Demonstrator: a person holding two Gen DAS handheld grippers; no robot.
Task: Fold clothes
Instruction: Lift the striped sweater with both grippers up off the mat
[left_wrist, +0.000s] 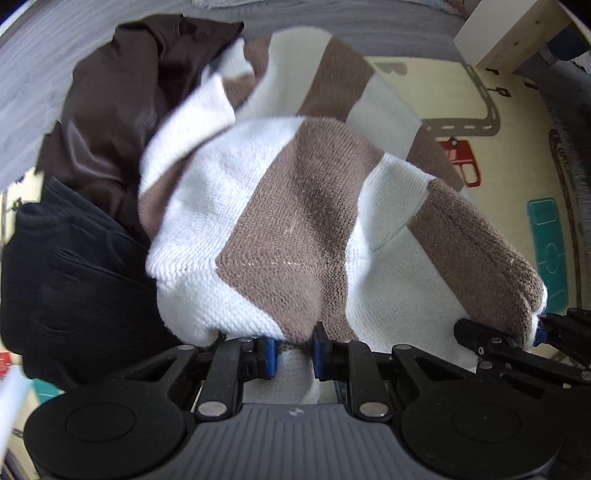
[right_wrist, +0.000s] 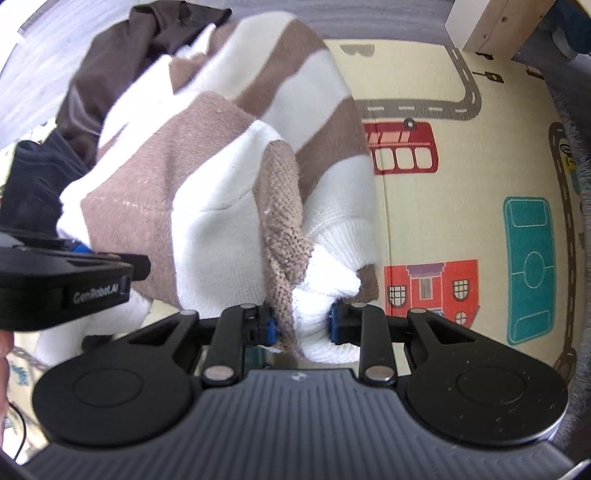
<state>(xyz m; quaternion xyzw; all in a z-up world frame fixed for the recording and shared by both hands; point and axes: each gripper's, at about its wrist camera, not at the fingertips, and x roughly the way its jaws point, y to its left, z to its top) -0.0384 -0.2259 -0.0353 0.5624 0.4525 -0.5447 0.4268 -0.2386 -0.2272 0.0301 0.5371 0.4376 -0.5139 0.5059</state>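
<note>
A knitted sweater (left_wrist: 295, 206) is spread across the middle of the left wrist view, its near edge caught between the fingers of the left gripper (left_wrist: 293, 352) at the bottom centre. The right gripper (left_wrist: 532, 336) is seen at the lower right, on the sweater's other corner. Two more garments (left_wrist: 110, 110) are piled at the upper left, behind the sweater. A play mat (left_wrist: 509, 177) lies underneath, exposed at the right.
</note>
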